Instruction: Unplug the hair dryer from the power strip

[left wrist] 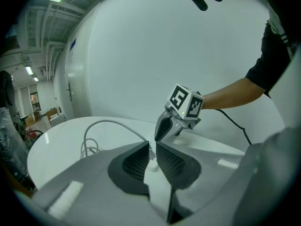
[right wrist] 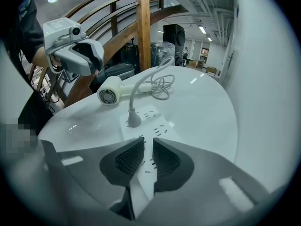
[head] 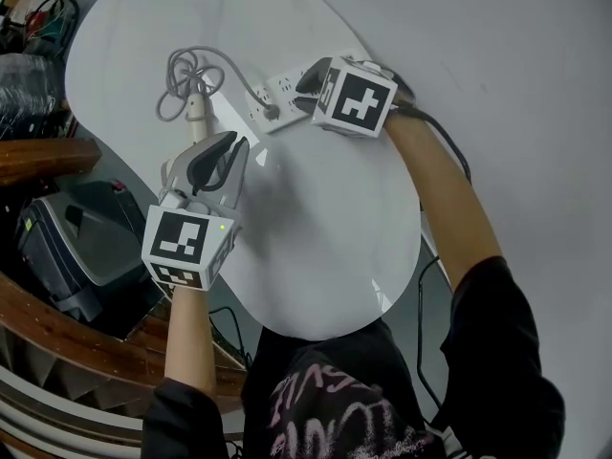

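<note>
The white power strip lies on the round white table. One grey plug sits in it, and its cable coils back to the white hair dryer. My right gripper stands over the strip's near end, jaws almost together, with the strip just under them. My left gripper hovers above the dryer body, jaws nearly closed and nothing between them. The dryer body is mostly hidden under it in the head view.
A curved wooden railing and dark equipment stand beside the table's left edge. A white wall runs along the far side. A black cable trails from the right gripper.
</note>
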The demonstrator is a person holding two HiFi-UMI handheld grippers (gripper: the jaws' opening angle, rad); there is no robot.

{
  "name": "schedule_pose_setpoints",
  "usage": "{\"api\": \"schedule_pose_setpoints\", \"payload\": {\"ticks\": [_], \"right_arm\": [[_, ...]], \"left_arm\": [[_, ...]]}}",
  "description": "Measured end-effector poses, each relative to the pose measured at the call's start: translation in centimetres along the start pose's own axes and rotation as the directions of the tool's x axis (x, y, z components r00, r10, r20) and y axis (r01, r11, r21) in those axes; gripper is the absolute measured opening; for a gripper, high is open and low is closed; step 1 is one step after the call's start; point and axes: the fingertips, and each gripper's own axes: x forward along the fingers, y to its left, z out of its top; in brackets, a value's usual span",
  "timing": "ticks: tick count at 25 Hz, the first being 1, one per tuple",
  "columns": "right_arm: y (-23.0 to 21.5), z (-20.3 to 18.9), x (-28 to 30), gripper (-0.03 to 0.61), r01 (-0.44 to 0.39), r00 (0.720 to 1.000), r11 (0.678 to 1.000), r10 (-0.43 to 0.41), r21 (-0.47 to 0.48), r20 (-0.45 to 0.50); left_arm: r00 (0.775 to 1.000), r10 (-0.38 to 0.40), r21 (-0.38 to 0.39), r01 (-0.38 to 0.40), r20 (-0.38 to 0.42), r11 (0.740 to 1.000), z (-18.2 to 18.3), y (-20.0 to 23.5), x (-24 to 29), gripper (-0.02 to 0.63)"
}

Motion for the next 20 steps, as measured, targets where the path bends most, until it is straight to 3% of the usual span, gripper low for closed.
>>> {"api": "schedule_pose_setpoints", "payload": {"ticks": [8, 12, 15, 20], "right_arm": [[-0.1, 0.0, 0.0, 0.08, -0.003, 1.0, 1.0, 0.003, 0.005, 0.01], [0.0, 0.1, -0.2, 0.081, 0.009, 1.0, 1.0, -0.009, -0.005, 0.023], [-0.1, 0.3, -0.1, 0.081, 0.017, 0.999, 1.0, -0.016, -0.01, 0.031], [-0.1, 0.6, -0.2, 0.081, 0.022, 0.999, 1.0, -0.022, -0.014, 0.03]], "left_arm": [[0.985, -0.081, 0.065, 0.092, -0.153, 0.994, -0.8, 0.5, 3.7, 0.124], [0.969, -0.128, 0.055, 0.142, -0.212, 0.988, -1.9, 0.0, 5.6, 0.202], [0.958, -0.125, 0.088, 0.152, -0.257, 0.984, -2.8, 0.0, 6.7, 0.203], [0.949, -0.162, 0.062, 0.185, -0.272, 0.981, -2.9, 0.0, 8.1, 0.203]]}}
